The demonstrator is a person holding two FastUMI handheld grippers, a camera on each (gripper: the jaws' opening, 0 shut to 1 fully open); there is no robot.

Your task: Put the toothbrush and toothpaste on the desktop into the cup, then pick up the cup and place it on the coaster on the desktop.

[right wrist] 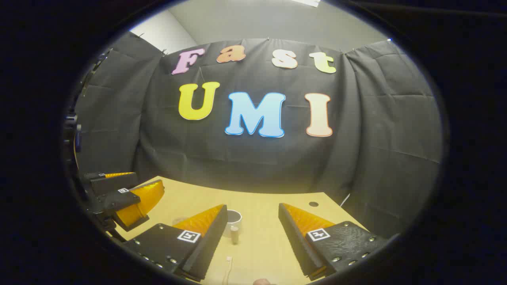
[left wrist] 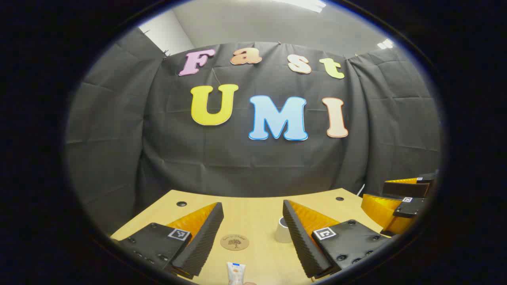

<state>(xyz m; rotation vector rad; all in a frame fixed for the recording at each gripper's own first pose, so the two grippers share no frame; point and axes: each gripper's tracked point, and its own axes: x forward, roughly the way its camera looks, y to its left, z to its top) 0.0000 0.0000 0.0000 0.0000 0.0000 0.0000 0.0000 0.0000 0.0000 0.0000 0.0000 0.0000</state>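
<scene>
In the left gripper view, my left gripper [left wrist: 252, 204] stands open above the wooden desktop [left wrist: 253, 213], nothing between its fingers. A round brown coaster [left wrist: 235, 242] lies between them, and the toothpaste tube [left wrist: 236, 273] lies nearer, at the bottom edge. The white cup [left wrist: 282, 230] stands upright, partly hidden behind the right finger. In the right gripper view, my right gripper [right wrist: 252, 207] is open and holds nothing. The cup [right wrist: 233, 218] stands beside its left finger, and the white toothbrush [right wrist: 228, 267] lies on the desktop near the bottom edge.
The right gripper [left wrist: 400, 200] shows at the far right of the left gripper view; the left gripper [right wrist: 132, 198] shows at the left of the right gripper view. Small dark holes [left wrist: 181, 203] [right wrist: 313, 204] mark the desktop's far corners. Black cloth walls the back.
</scene>
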